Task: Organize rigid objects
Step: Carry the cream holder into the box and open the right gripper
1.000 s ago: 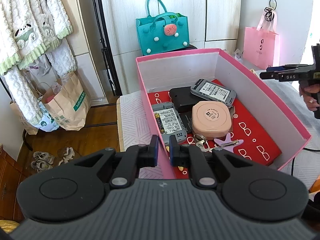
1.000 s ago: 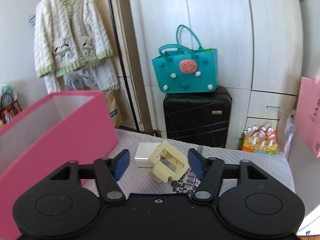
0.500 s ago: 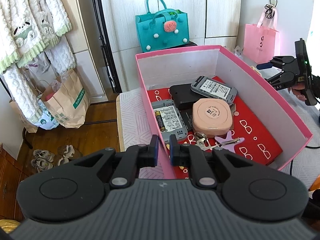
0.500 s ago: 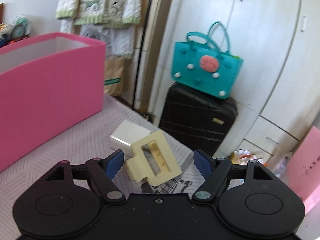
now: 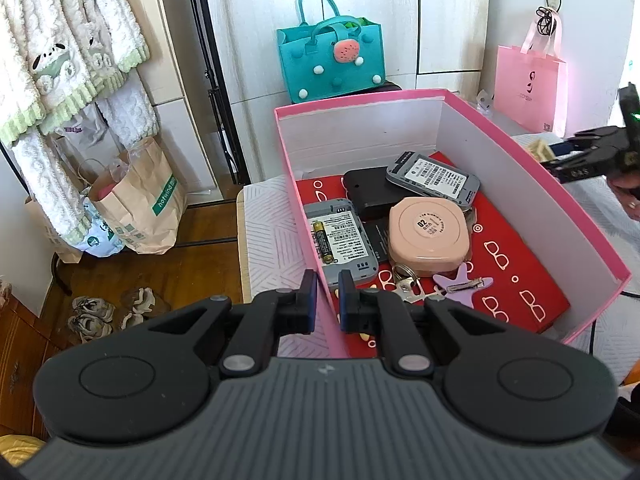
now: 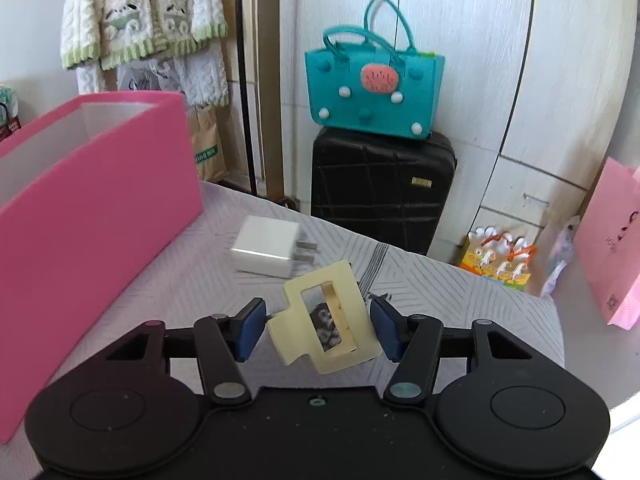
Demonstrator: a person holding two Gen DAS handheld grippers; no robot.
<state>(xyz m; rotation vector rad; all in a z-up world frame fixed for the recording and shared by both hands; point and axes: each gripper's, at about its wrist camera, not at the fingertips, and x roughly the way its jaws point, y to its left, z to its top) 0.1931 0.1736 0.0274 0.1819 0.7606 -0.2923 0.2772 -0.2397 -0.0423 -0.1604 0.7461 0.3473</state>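
Two grippers split the work: the left gripper [image 5: 324,304] pinches the pink cardboard box's [image 5: 298,184] near wall, while the right gripper [image 6: 318,332], jaws spread, straddles the cream plastic hair claw [image 6: 320,316] lying diagonally on the bedspread, box to its left.

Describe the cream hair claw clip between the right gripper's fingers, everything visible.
The cream hair claw clip is glossy, plastic-looking and rectangular, with a long open window through its body and small teeth visible inside. It sits tilted between the blue pads of the right hand-held gripper, which stand close on both sides; firm contact cannot be confirmed. Beneath it lies the grey patterned cloth. A white charger lies just beyond, apart from the clip.
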